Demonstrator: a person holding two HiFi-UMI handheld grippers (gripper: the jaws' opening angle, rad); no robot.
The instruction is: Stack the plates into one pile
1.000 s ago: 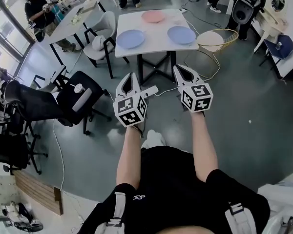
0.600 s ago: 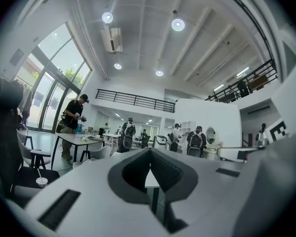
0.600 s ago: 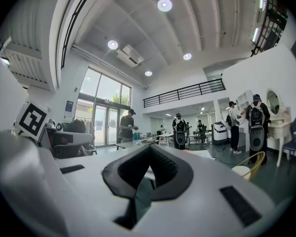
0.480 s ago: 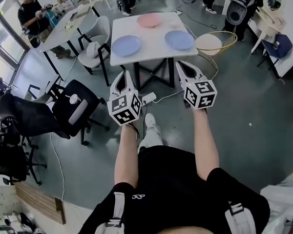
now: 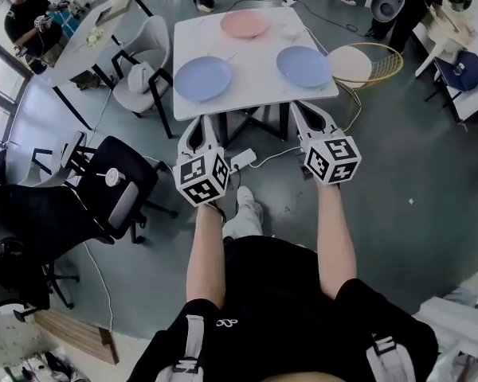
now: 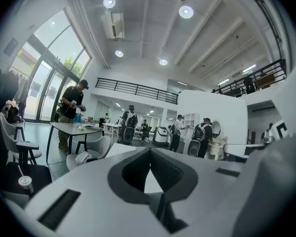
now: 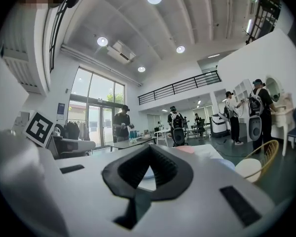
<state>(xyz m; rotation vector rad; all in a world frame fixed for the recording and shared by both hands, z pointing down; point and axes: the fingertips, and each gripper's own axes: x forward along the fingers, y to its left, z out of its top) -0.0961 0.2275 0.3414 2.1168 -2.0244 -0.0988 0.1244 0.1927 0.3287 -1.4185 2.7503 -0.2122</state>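
Observation:
Three plates lie apart on a white square table [image 5: 255, 86]: a pink plate [image 5: 244, 24] at the far edge, a blue plate [image 5: 202, 79] on the left and another blue plate [image 5: 303, 66] on the right. My left gripper [image 5: 201, 123] is held just short of the table's near edge, shut and empty. At the same edge on the right, my right gripper [image 5: 301, 110] is also shut with nothing in it. In the right gripper view the closed gripper [image 7: 150, 148] points at the table, with the pink plate [image 7: 186, 149] beyond it.
A gold wire chair with a round cream cushion [image 5: 352, 64] stands at the table's right. A white chair [image 5: 139, 78] is at its left and a black office chair [image 5: 115, 185] nearer me. A power strip and cables [image 5: 243, 160] lie under the table. A person [image 5: 28, 18] works at another table.
The table with its plates has come nearer and larger in the head view. Both grippers stay shut, side by side in front of me.

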